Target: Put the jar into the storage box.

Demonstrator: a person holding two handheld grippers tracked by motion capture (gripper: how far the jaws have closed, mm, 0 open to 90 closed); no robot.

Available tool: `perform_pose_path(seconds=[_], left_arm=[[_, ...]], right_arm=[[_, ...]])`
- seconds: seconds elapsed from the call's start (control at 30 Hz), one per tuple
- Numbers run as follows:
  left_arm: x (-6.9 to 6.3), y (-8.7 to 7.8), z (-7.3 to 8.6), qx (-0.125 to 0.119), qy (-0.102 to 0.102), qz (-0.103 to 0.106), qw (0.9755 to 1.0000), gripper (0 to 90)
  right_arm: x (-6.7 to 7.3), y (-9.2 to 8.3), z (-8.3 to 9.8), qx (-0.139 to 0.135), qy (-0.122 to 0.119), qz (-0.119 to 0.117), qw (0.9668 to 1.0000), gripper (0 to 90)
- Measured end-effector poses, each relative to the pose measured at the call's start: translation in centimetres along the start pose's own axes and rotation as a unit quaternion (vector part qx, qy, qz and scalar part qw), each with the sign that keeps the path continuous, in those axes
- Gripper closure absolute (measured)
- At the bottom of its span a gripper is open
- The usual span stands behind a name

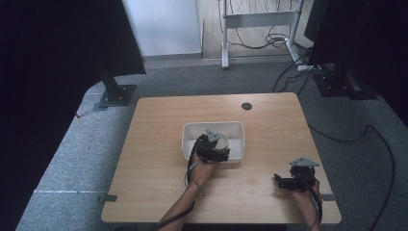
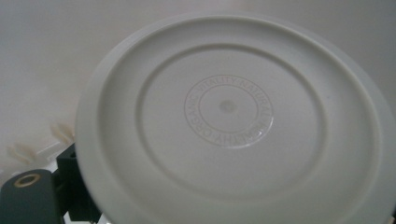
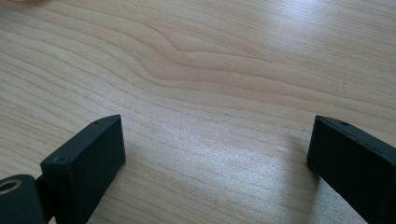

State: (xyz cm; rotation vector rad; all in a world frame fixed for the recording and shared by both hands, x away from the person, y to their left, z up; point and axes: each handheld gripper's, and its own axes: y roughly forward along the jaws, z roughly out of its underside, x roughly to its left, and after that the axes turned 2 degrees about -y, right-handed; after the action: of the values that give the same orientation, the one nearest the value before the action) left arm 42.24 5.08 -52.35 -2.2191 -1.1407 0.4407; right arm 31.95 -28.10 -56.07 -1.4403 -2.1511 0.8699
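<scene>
Lid [image 2: 233, 126] fills my left gripper view, a round white disc with a raised ring and embossed lettering at its centre, seen from very close. In the high view my left gripper [image 1: 211, 148] sits over the near part of the white bin [image 1: 238, 129] in the middle of the table [image 1: 159, 120], with the round disc just at its tip. I see one black jaw at the lower left of the lid's edge; the other is hidden behind it, so I cannot tell for sure whether I have it pinched, though it looks like a grip on the rim.

My right gripper [image 1: 281, 182] rests low near the table's near right corner, well apart from the bin. Its jaws stand wide, with bare wood between them and nothing held.

I judge the step in hand to be taking the lid at the bin, either lifting it out or setting it in. The next move calls for a steady wrist: a thin rim held by the edge can swing or slip, so I should keep it level and move slowly past the bin's walls.

Room is good. The bin's near wall lies close under my left hand and is the one edge to mind. Left and right of the bin the table is open, and the small dark hole [image 1: 246, 106] at the far side is well away.
</scene>
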Motion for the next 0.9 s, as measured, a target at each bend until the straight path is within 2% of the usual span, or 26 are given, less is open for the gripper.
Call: perform_pose_path(seconds=[0.27,0.47,0.67,0.9], left_arm=[[0.1,0.1,-0.1,0.006,0.001,0.004,1.0000,9.6],[0.5,0.1,0.0,-0.002,-0.013,0.018,0.9997,5.6],[0.4,-0.4,0.0,-0.009,-0.005,0.027,0.9996,4.9],[0.4,-1.0,0.0,-0.014,0.005,0.021,0.9997,4.7]], right_arm=[[0.0,0.0,0.0,0.000,0.000,0.000,1.0000,3.8],[0.0,0.0,0.0,0.000,0.000,0.000,1.0000,3.8],[0.0,0.0,0.0,0.000,-0.001,0.000,1.0000,3.8],[0.0,0.0,0.0,0.000,-0.001,0.000,1.0000,3.8]])
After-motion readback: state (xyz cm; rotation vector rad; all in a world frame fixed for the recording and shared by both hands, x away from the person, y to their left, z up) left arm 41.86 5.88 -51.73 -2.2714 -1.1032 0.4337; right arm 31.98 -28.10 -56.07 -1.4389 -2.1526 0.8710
